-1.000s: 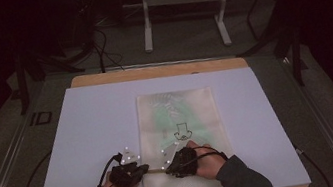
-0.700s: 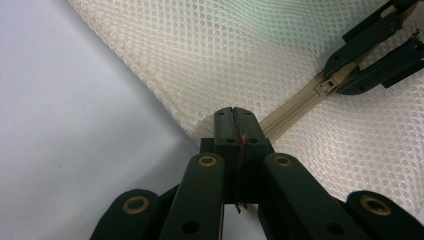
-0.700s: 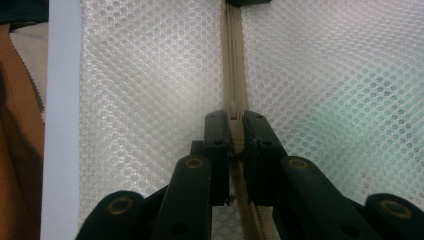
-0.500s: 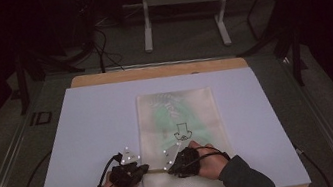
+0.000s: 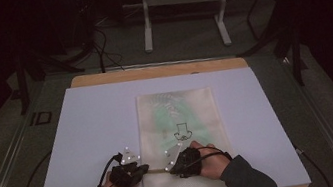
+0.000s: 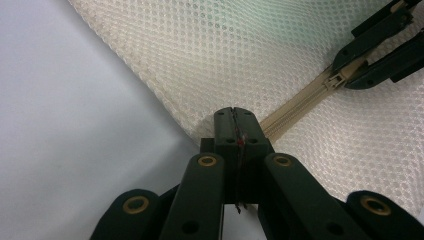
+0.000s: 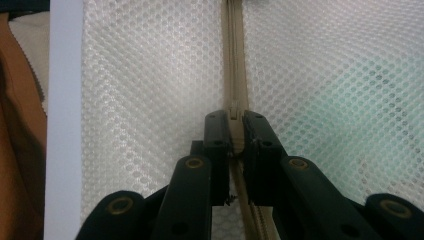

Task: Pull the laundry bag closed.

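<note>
cream mesh laundry bag [image 5: 180, 131], greenish inside, lies flat; left gripper [image 6: 234, 117] clamps its zipper end, right gripper [image 7: 235, 125] its zipper pull [image 7: 234, 111].

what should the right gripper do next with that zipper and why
Probably draw the zipper pull along the zipper, away from the left gripper. The right gripper is shut on the pull, while the left pinches the mesh bag at the zipper's end, anchoring it.

Mesh bag [image 5: 179, 122]: contents a green blur behind the netting, not identifiable. Printed black mark [image 5: 181, 132] too small to read. Zipper [image 7: 234, 60] runs off the right gripper view's top edge; the pull sits partly hidden between the jaws.
</note>
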A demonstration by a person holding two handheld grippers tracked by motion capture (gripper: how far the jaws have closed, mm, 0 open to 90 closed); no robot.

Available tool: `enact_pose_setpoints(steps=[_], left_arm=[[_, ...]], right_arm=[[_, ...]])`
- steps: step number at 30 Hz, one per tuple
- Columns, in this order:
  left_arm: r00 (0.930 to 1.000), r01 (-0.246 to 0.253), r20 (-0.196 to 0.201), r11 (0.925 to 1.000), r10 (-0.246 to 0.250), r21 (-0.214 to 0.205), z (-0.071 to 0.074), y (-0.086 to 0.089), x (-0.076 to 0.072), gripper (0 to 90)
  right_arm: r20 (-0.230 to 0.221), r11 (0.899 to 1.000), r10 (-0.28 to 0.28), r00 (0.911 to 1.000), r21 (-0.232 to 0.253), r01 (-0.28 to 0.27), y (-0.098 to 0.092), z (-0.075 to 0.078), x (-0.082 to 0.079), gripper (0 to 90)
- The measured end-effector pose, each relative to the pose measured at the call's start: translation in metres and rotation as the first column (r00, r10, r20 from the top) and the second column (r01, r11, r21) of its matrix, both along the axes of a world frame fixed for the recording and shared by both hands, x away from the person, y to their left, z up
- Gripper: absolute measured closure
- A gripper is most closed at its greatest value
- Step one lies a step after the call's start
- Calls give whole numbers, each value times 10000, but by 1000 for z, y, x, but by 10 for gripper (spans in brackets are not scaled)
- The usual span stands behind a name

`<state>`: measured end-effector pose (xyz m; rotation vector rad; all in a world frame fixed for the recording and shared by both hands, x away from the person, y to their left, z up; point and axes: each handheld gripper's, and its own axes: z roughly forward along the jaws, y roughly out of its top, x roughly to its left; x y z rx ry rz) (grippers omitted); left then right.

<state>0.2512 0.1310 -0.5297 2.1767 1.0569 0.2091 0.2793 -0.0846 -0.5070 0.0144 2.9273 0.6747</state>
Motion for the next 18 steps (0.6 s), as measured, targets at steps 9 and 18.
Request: enact_pose_setpoints(steps=[9, 18], left_arm=[[10000, -20, -1, 10000, 20, -29, 0, 0, 0, 895], [10000, -30, -3, 10000, 30, -34, 0, 0, 0, 895]], right_arm=[[105, 9997, -1, 9999, -244, 4, -3, 2, -2, 823], [128, 9994, -28, 9999, -334, 33, -7, 2, -2, 824]])
